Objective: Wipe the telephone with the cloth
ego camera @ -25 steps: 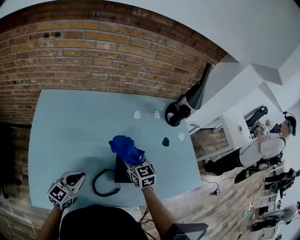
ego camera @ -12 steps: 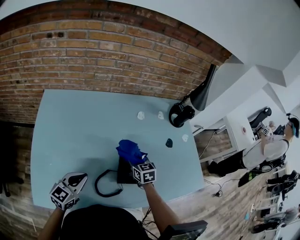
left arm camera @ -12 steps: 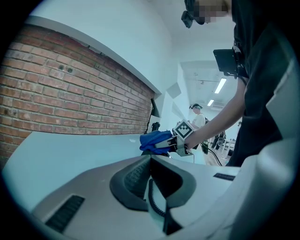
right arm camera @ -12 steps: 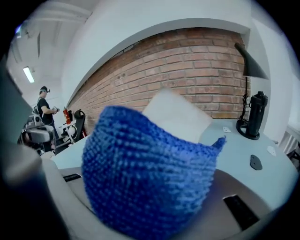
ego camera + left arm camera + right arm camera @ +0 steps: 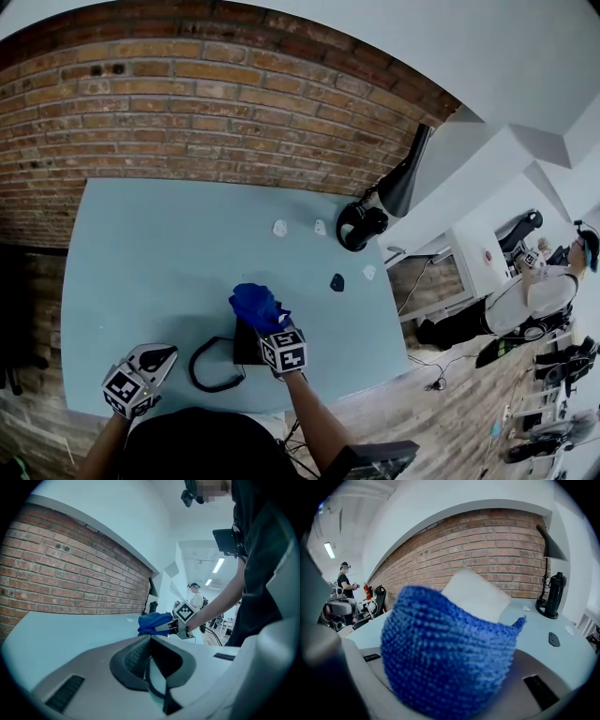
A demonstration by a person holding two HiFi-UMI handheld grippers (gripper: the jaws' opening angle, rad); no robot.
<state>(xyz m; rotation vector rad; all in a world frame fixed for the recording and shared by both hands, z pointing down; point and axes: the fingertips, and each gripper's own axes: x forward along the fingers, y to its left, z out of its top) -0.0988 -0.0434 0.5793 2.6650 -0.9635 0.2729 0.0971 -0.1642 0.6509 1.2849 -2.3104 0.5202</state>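
Note:
A blue knitted cloth (image 5: 256,305) is bunched in my right gripper (image 5: 264,321), which is shut on it and presses it onto the black telephone (image 5: 242,345) near the table's front edge. The telephone's coiled cord (image 5: 211,367) loops out to the left. In the right gripper view the cloth (image 5: 445,663) fills the frame and hides the jaw tips. My left gripper (image 5: 155,358) rests at the front left, apart from the telephone. In the left gripper view its jaws meet at the tips (image 5: 150,639) with nothing between them, and the cloth (image 5: 154,622) shows beyond.
The pale blue table (image 5: 150,253) backs onto a brick wall (image 5: 206,103). A black lamp base (image 5: 361,225) stands at the back right. Small white pieces (image 5: 279,228) and a black piece (image 5: 336,282) lie near it. A person (image 5: 553,291) stands far right.
My right gripper has shifted the cloth a little back and forth over the telephone. The left gripper has stayed where it was.

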